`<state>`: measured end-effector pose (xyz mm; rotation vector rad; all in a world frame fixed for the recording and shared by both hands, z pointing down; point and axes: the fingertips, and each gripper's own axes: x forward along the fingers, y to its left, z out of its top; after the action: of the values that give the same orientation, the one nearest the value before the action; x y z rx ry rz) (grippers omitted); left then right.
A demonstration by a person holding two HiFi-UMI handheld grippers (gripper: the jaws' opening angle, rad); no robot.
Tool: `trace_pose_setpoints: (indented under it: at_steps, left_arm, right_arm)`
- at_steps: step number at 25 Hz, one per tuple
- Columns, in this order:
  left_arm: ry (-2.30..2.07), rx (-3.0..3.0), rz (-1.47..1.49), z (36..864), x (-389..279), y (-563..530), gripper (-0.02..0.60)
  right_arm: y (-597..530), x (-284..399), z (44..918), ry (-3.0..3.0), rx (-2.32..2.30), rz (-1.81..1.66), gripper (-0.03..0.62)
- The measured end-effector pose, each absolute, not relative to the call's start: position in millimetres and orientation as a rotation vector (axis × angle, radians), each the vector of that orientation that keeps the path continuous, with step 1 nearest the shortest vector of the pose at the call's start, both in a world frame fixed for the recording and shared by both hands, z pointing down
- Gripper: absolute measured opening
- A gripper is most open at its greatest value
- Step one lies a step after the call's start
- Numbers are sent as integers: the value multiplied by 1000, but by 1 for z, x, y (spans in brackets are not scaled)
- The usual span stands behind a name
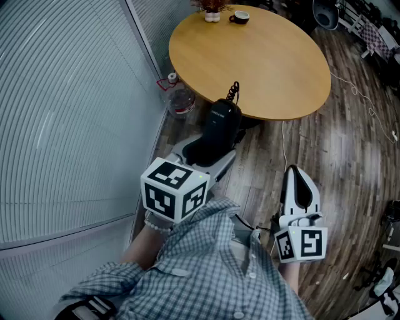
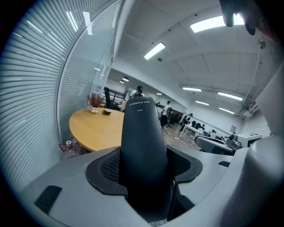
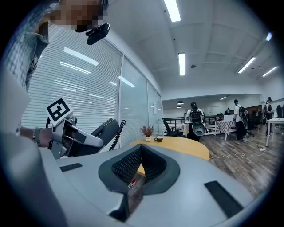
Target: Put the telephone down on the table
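Observation:
A black telephone handset (image 1: 222, 122) with a coiled cord (image 1: 234, 90) is clamped between the jaws of my left gripper (image 1: 209, 149). It hangs over the floor just short of the round wooden table (image 1: 250, 62). In the left gripper view the handset (image 2: 142, 146) stands upright between the pads, with the table (image 2: 93, 126) beyond it to the left. My right gripper (image 1: 297, 178) is lower right over the wood floor, its jaws together at the tips and holding nothing. The right gripper view shows its pads (image 3: 153, 162) meeting in a V, and the held handset (image 3: 104, 128) off to the left.
A cup (image 1: 239, 17) and a small potted plant (image 1: 212, 14) stand at the table's far edge. A clear bottle (image 1: 178, 97) sits on the floor by the glass wall with blinds (image 1: 69, 112). A cable (image 1: 356, 94) trails across the floor. People and desks are far behind.

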<state>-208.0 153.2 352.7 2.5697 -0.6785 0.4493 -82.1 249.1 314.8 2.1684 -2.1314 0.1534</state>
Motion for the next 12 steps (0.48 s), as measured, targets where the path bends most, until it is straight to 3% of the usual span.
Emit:
trace_pose_setpoints:
  at_steps: [12]
  left_arm:
    - [-711,2568,447,352,-214,153,278]
  right_arm:
    - [248,-86,316,-2159,2148,154,8]
